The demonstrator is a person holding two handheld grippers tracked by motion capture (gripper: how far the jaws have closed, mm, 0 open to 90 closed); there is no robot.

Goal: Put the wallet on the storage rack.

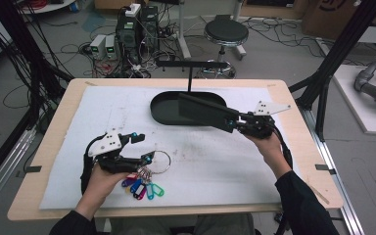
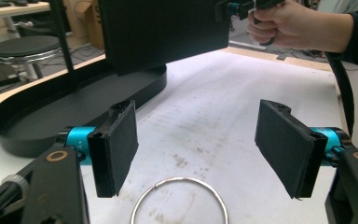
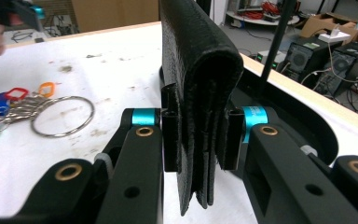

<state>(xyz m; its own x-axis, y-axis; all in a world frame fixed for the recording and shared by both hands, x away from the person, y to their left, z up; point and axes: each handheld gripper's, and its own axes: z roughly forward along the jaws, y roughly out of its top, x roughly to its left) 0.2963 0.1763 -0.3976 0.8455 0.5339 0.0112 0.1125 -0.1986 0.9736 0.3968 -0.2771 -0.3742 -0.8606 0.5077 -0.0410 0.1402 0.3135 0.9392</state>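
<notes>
Now the right gripper (image 1: 232, 123) has its jaws clamped on the black wallet (image 1: 206, 112), held above the black tray (image 1: 162, 113); keep it level while lowering. Left gripper (image 1: 145, 148) jaws gape empty above the key ring (image 1: 159, 161) on the counter (image 1: 215, 161)

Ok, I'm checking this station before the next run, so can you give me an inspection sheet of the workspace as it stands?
Surface: white padded mat on a light wooden table, with faint smudges.
Job's things: black folded leather wallet clamped in the right gripper, held above the black oval tray; large metal key ring with coloured plastic tags lying on the mat.
Clutter: nothing seen on the mat.
Grippers: left gripper open, the ring just below its jaws, no thing between them; right gripper shut on the wallet.
Cables: black cable trailing from each gripper.
Surroundings: black round stool, computer towers, tangled floor wiring.
</notes>
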